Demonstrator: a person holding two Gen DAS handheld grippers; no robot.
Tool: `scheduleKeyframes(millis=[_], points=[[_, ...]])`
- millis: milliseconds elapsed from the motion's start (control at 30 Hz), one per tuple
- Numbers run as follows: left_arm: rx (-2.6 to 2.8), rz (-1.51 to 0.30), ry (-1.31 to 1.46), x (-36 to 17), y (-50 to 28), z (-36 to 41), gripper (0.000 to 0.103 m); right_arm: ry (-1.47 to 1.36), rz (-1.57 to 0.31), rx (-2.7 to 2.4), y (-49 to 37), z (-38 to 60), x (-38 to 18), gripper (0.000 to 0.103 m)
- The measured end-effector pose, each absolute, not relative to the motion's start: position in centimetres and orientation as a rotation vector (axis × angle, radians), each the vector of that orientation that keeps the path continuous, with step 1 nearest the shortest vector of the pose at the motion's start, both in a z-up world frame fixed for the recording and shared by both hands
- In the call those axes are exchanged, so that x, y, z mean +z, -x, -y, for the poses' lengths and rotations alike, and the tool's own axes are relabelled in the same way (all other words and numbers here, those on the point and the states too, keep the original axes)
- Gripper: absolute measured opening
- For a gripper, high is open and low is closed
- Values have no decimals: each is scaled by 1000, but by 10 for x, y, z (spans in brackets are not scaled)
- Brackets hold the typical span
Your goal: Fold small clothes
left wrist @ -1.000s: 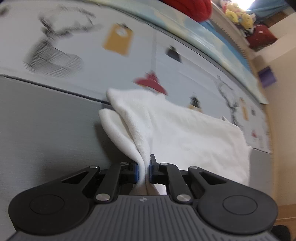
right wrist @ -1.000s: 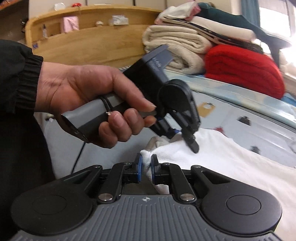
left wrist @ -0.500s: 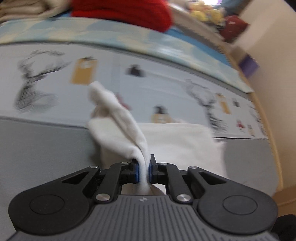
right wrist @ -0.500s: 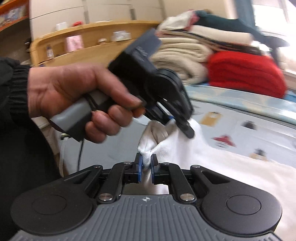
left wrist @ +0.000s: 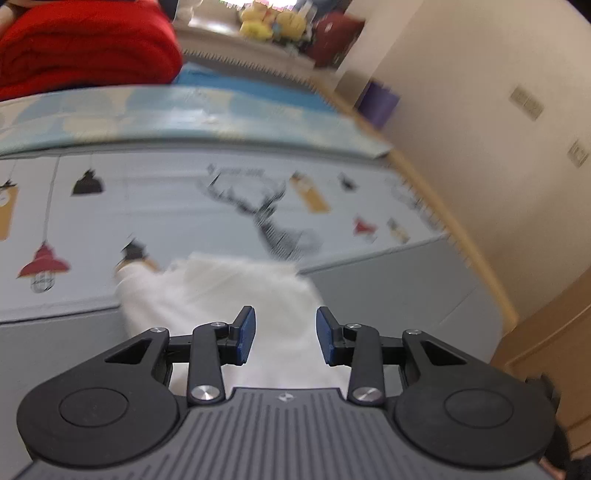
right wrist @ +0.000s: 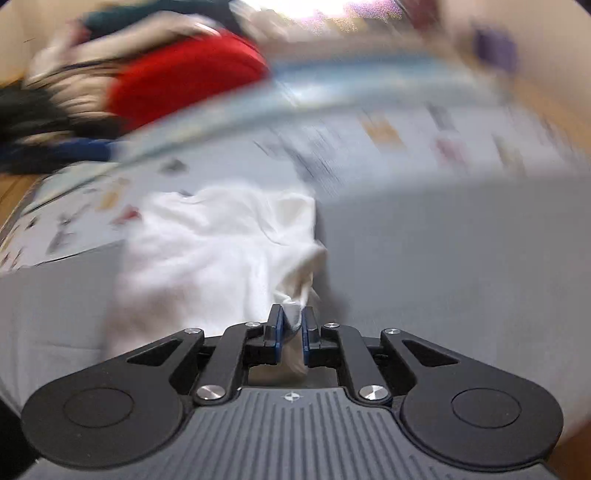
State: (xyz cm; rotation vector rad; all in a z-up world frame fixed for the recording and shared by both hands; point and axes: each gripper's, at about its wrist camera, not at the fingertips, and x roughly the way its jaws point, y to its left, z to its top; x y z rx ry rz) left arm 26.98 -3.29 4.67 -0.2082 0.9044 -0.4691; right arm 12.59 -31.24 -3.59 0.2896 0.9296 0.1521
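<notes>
A small white garment [left wrist: 221, 291] lies bunched on the bed where the printed sheet [left wrist: 184, 206] meets the grey mat [left wrist: 388, 291]. My left gripper [left wrist: 285, 330] hovers just above it. Its jaws are opening, the blue pads [left wrist: 245, 328] stand well apart, and nothing is pinched between them. In the blurred right wrist view the garment [right wrist: 207, 251] spreads to the left. A fold of its edge [right wrist: 295, 295] runs up into my right gripper [right wrist: 291, 325]. Those jaws are starting to open, but the cloth still fills the narrow gap between the pads.
A folded red blanket [left wrist: 85, 48] and a pile of other folded bedding [right wrist: 92, 74] sit at the head of the bed. Plush toys [left wrist: 273, 22] and a purple box [left wrist: 378, 101] stand beyond. The wooden bed rim [left wrist: 461, 236] and wall run along the right.
My left gripper let go of the white cloth and spread its jaws; the cloth dropped onto the bed. Both views swung sideways. The hand with the other gripper left the right wrist view.
</notes>
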Motion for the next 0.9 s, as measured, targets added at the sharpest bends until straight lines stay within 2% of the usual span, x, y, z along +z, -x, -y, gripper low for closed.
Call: scheduleKeyframes(millis=[67,100,133,200,300,367,400,567,700,800,900], points=[[-456,-955,163,38,-269,27,39,-397,-934,140,-124,323,-47,15],[-457,-974,144,34,-270,24,39,-434,-928,149,-123,326,-49,21],[-462,-986,126,32,-266,16,38,-466,-925,160,-126,328,-50,33],[-466,-999,87,27,-262,9,36,-535,-927,174,-132,331,-54,51],[-482,-1029,29,18,-256,6,33,-585,-952,167,-141,333,-62,50],[-497,-1041,-35,12,-251,12,33,-563,-957,154,-145,329,-63,25],[-510,-1046,-67,8,-249,16,32,-533,-949,138,-146,325,-62,9],[-592,-1075,-149,-10,-242,37,32,-354,-982,95,-149,305,-64,9],[-584,-1153,-311,-40,-240,56,32,-335,-1008,22,-155,305,-59,23],[-548,-1199,-449,-64,-237,61,32,-257,-979,-3,-163,300,-42,28],[-563,-1214,-402,-60,-241,57,33,-164,-936,-16,-173,299,-26,31]])
